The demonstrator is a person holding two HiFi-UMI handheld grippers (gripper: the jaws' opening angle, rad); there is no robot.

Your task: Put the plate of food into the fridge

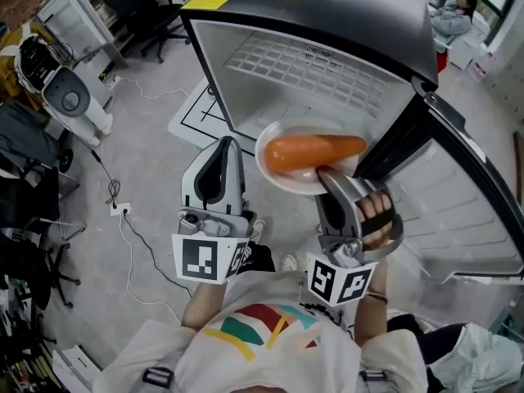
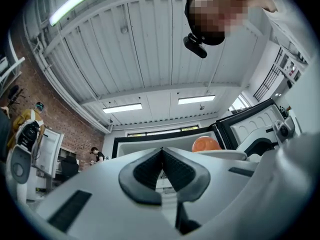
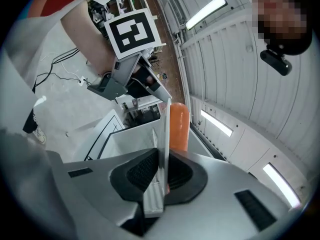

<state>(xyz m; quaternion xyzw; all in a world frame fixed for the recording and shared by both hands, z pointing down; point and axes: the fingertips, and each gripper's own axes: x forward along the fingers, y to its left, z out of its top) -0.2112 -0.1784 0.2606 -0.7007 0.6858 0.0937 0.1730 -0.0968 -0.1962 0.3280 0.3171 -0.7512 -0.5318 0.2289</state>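
A white plate (image 1: 282,174) bearing a long orange piece of food (image 1: 315,152) hangs in front of the open black fridge (image 1: 344,15), just short of its white wire shelf (image 1: 303,68). My right gripper (image 1: 329,177) is shut on the plate's near rim; in the right gripper view the plate (image 3: 164,129) stands edge-on between the pads with the orange food (image 3: 179,126) beyond. My left gripper (image 1: 228,144) is left of the plate, shut and empty. Its own view shows the pads (image 2: 172,171) pressed together and the food (image 2: 206,144) to the right.
The fridge door (image 1: 467,195) stands open at the right. On the floor to the left are a white fan-like appliance (image 1: 70,97), cables (image 1: 123,215) and a marked mat (image 1: 196,117). An office chair (image 1: 139,6) and a seated person (image 1: 454,11) are further back.
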